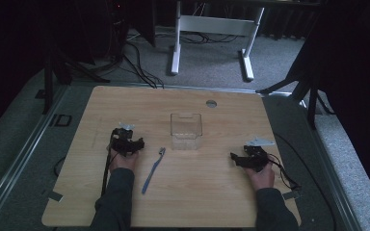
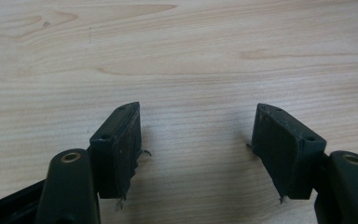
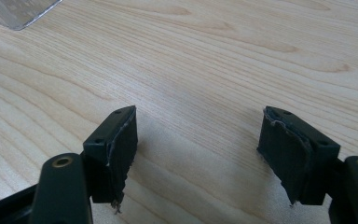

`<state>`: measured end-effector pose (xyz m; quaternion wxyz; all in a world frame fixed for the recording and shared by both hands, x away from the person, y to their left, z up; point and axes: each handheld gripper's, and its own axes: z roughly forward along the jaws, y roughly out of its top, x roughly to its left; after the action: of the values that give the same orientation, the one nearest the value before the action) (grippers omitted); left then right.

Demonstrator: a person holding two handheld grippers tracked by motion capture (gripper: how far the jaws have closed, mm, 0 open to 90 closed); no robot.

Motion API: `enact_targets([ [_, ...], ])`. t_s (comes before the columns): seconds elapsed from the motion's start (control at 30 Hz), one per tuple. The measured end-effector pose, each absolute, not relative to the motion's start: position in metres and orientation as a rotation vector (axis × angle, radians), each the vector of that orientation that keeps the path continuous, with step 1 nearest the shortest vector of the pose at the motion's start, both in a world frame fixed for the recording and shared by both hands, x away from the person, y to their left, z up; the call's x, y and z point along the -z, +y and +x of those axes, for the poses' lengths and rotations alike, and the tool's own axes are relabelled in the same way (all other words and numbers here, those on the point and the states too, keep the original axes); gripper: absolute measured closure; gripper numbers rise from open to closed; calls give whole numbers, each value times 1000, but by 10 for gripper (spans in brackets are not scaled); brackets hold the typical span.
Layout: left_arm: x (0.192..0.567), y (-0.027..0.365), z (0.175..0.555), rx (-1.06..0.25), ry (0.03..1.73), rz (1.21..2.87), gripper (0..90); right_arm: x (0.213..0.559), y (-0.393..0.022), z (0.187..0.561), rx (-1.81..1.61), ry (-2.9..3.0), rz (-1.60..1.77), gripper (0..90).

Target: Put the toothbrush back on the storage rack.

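Note:
A blue toothbrush (image 1: 153, 170) lies on the wooden table (image 1: 212, 192), its head pointing away from the person. A clear plastic box (image 1: 186, 130) stands just beyond it, near the table's middle. My left gripper (image 1: 127, 143) rests on the table to the left of the toothbrush, and my right gripper (image 1: 241, 160) rests at the right. In the left gripper view the left gripper (image 2: 198, 126) stands open over bare wood. In the right gripper view the right gripper (image 3: 200, 128) is open too, with a corner of the clear box (image 3: 21, 11) at the top left.
A round grey grommet (image 1: 211, 103) sits in the table's far edge. Behind the table stand a white desk frame (image 1: 212, 33) and cables on the grey carpet. Dark stands flank the table on both sides.

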<state>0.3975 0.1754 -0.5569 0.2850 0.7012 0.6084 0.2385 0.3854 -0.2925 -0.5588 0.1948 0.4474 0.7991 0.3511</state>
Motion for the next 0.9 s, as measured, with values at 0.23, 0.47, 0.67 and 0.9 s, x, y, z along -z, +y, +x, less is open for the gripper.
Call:
enact_targets([
  [0.23,548,179,398,-563,1668,1911,537,559,-292,385,-982,2240,1252,276],
  [0.47,534,179,387,-482,1650,1946,550,559,-292,385,-982,2240,1252,276],
  [0.67,518,174,373,-480,1630,1956,532,559,-292,385,-982,2240,1252,276],
  [0.9,501,162,362,-461,1597,1972,513,559,-292,385,-982,2240,1252,276],
])
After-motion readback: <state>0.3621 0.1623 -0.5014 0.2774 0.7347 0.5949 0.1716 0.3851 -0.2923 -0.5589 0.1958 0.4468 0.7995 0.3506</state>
